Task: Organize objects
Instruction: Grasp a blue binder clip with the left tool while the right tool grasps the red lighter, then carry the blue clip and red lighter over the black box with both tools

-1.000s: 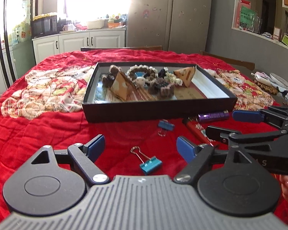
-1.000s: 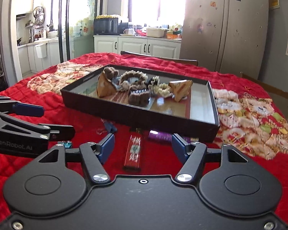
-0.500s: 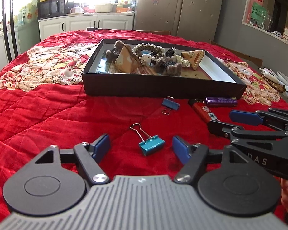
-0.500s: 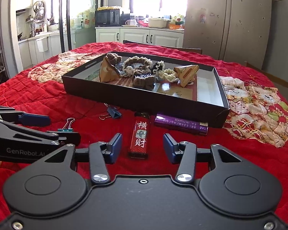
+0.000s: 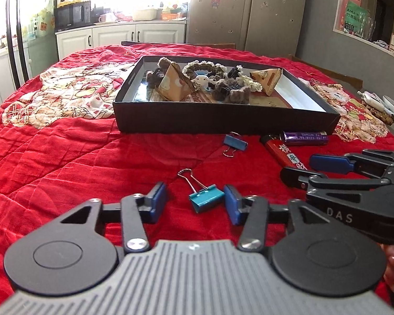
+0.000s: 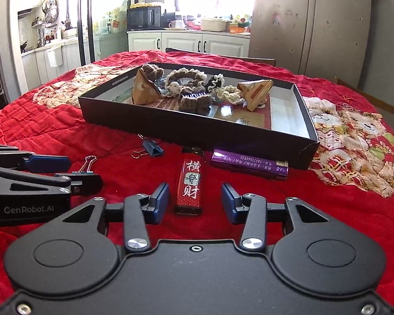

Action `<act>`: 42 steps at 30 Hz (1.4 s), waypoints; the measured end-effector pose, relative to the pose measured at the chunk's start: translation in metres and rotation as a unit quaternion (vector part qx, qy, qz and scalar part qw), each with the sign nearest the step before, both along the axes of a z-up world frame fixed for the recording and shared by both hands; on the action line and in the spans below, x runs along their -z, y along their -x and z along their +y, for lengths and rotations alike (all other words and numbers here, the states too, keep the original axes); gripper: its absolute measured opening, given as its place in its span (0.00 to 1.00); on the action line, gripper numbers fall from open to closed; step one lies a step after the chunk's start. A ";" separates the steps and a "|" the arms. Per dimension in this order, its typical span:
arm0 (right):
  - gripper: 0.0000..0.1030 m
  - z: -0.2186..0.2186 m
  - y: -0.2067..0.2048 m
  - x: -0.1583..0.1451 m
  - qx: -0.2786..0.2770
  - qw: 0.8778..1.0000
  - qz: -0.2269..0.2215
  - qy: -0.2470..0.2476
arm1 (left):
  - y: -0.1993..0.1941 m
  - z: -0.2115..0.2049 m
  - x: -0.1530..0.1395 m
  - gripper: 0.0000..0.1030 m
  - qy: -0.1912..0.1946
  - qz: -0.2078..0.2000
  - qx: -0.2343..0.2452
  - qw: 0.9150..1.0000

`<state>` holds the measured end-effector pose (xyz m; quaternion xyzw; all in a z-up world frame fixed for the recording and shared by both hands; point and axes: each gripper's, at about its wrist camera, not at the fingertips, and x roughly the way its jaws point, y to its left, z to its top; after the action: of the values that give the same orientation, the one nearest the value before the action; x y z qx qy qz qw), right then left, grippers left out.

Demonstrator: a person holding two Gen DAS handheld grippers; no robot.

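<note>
Closing left tool [image 5: 195, 200] round teal clip [image 5: 206, 201] | right tool [image 6: 195, 200] round red lighter [image 6: 190, 182], contact unclear

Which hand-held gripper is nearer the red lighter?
Right. The right hand-held gripper straddles the red lighter, pads not touching. The left hand-held gripper sits around the teal binder clip.

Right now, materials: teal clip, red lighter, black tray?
Teal binder clip: looks like painted sheet metal with bare wire handles; folded body, shiny loops. Red lighter: probably glossy plastic; glittery printed wrap, highlights. Black tray: likely matte cardboard; thin straight walls, white inner lining.
</note>
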<state>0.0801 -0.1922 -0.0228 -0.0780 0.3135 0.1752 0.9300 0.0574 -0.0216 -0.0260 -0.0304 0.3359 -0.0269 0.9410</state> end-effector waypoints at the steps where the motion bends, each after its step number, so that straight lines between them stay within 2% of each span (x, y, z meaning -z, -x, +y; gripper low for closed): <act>1: 0.39 0.000 -0.001 0.001 0.000 1.000 0.001 0.001 | 0.000 0.000 0.000 0.44 0.000 0.000 0.000 1.000; 5: 0.37 0.000 -0.003 0.003 -0.001 1.000 0.004 0.000 | 0.000 0.001 0.000 0.30 0.004 0.000 0.004 1.000; 9: 0.31 0.000 -0.004 0.003 -0.001 1.000 0.007 -0.004 | 0.001 0.000 0.000 0.30 0.001 -0.002 0.009 1.000; 11: 0.23 -0.001 -0.005 0.003 -0.002 1.000 0.008 -0.006 | 0.001 0.001 -0.001 0.30 0.004 -0.001 0.011 1.000; 27: 0.22 -0.004 -0.001 0.000 -0.008 1.000 0.005 -0.020 | 0.002 0.008 -0.005 0.30 0.020 -0.001 0.023 1.000; 36: 0.22 -0.006 0.011 -0.020 -0.025 0.998 -0.031 -0.041 | 0.005 0.009 -0.027 0.30 0.024 -0.036 0.031 0.999; 42: 0.22 -0.008 0.007 -0.038 -0.020 0.997 -0.053 -0.044 | -0.006 0.005 -0.049 0.30 0.022 -0.066 0.041 0.997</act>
<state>0.0729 -0.2003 0.0153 -0.0521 0.2537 0.2036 0.9442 0.0637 -0.0162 0.0232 -0.0355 0.2734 -0.0745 0.9583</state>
